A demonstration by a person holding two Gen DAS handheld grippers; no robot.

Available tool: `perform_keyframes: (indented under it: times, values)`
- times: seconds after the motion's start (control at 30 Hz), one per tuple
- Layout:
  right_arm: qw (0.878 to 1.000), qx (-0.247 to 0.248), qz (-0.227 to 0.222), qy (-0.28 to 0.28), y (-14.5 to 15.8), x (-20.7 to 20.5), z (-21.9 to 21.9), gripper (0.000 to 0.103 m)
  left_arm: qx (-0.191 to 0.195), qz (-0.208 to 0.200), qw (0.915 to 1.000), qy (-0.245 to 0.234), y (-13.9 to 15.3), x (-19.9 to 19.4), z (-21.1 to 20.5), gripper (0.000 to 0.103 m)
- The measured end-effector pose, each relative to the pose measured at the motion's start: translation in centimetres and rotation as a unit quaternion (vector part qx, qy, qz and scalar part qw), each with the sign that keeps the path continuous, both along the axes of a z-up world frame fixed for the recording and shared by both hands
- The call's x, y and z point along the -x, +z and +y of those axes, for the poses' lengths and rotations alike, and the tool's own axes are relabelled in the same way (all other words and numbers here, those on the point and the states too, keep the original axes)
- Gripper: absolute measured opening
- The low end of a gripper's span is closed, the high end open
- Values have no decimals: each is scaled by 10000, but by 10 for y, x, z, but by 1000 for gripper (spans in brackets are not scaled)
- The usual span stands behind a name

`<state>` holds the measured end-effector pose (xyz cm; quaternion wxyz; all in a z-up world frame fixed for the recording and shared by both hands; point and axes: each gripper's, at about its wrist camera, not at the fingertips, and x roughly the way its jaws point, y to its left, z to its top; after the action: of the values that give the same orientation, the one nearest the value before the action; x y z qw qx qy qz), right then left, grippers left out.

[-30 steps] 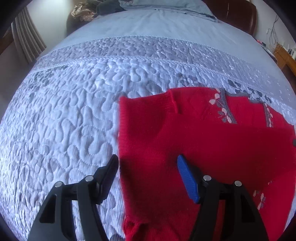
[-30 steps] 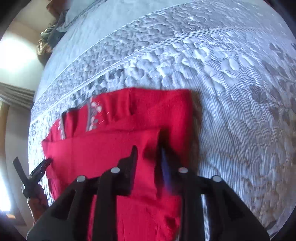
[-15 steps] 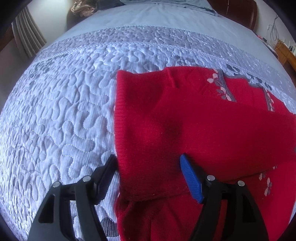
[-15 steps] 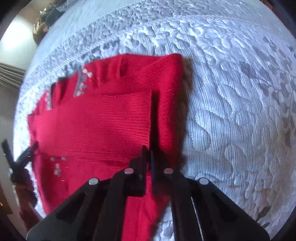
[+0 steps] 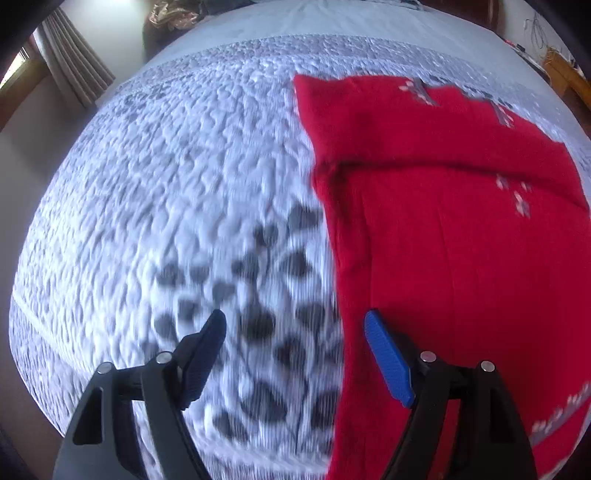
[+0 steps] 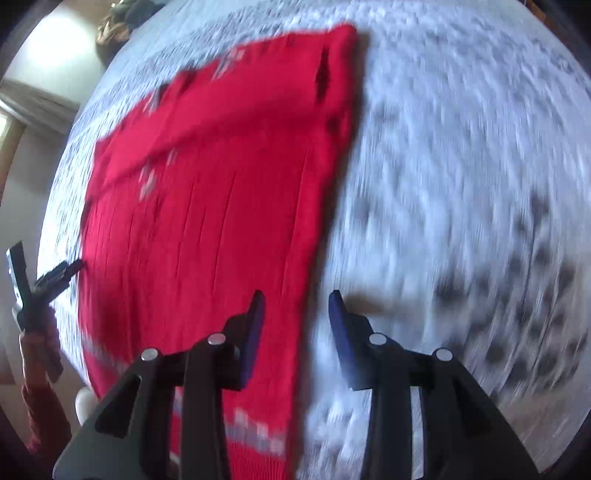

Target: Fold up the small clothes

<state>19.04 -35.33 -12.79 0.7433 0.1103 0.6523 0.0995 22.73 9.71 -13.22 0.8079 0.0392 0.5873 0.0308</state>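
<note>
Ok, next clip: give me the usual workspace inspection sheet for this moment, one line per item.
Surface: bed with a white quilted bedspread printed with grey leaves; both views are motion-blurred.
Job's things: red knit sweater lying flat on the bedspread, one part folded across its top, grey-and-white pattern bands showing.
Clutter: dark heap of items at the far end of the bed, too blurred to identify.
Grippers: left gripper jaws opening, nothing between them, one finger over the sweater's edge; right gripper jaws opening, astride the sweater's other edge, not pinching it.
Cables: thin wires on the far wall.
Surroundings: curtain by a window, wooden furniture beside the bed.
</note>
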Motion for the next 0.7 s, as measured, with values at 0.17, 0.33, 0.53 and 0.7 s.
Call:
perform_keyframes:
  times: [0.17, 0.33, 0.53, 0.7]
  values:
    - [10000, 91, -3, -5, -7, 91, 9, 40, 271, -9, 9994, -221, -1, 74, -3, 78]
    - [10000, -29, 79, 10, -9, 139, 17, 42, 503, 203, 9984, -185, 1, 111, -2, 78]
    - [9999, -65, 119, 25, -12, 172, 26, 44, 801, 381, 9959, -200, 1, 149, -4, 76]
    - [9997, -210, 125, -10, -18, 186, 27, 44, 902, 397, 9949, -197, -3, 172, -5, 76]
